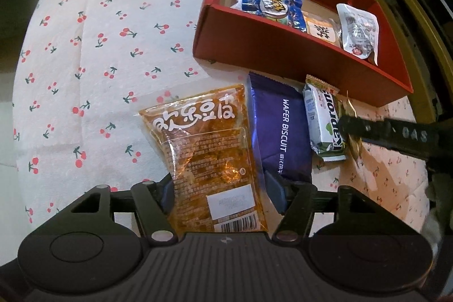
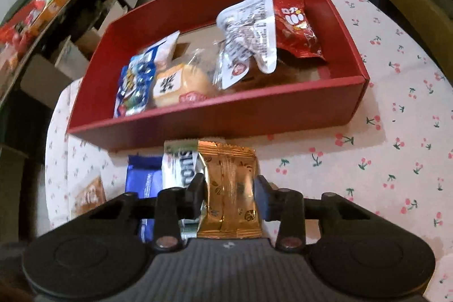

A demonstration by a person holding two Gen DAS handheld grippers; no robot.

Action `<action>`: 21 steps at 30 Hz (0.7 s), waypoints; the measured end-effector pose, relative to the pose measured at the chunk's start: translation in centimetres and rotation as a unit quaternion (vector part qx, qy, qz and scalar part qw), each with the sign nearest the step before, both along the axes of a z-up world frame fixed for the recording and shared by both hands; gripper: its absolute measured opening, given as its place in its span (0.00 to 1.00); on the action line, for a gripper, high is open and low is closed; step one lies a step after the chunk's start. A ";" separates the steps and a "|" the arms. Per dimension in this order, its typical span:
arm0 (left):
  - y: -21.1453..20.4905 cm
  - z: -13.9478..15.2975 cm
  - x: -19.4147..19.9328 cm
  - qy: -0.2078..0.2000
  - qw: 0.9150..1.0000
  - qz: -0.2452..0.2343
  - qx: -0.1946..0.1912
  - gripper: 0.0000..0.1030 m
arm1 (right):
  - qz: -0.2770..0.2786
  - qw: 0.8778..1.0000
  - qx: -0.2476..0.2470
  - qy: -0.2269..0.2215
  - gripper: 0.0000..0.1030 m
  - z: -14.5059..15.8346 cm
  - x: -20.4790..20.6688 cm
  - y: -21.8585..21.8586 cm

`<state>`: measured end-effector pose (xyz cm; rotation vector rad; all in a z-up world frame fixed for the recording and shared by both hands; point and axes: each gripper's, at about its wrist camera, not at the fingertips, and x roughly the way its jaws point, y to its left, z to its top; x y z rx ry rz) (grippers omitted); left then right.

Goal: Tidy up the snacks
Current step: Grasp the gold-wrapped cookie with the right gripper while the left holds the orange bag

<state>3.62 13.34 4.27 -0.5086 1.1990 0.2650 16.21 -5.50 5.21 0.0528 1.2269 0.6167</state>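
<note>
An orange-brown snack packet (image 1: 209, 160) lies flat on the cloth between the fingers of my left gripper (image 1: 220, 190), whose pads stand at its edges without squeezing it. Beside it lie a purple wafer biscuit pack (image 1: 283, 132) (image 2: 144, 177) and a white-green wafer bar (image 1: 325, 120) (image 2: 181, 169). My right gripper (image 2: 229, 193) is shut on a gold foil packet (image 2: 230, 188) (image 1: 354, 143), just right of the wafer bar. Behind stands the red box (image 1: 283, 58) (image 2: 226, 115), holding a blue packet (image 1: 271, 4), a bun (image 2: 181, 87), a white pouch (image 1: 358, 31) and a red bag (image 2: 294, 24).
A cherry-print tablecloth (image 1: 99, 47) covers the round table, which falls off to the floor at the left. A wooden chair frame (image 1: 410, 4) stands beyond the box. Shelves with goods (image 2: 42, 4) run along the far left in the right wrist view.
</note>
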 end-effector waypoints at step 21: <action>-2.1 0.0 0.7 0.006 0.997 -0.059 0.047 0.68 | 0.064 0.996 -0.060 -0.022 0.51 0.1 -4.2 -0.2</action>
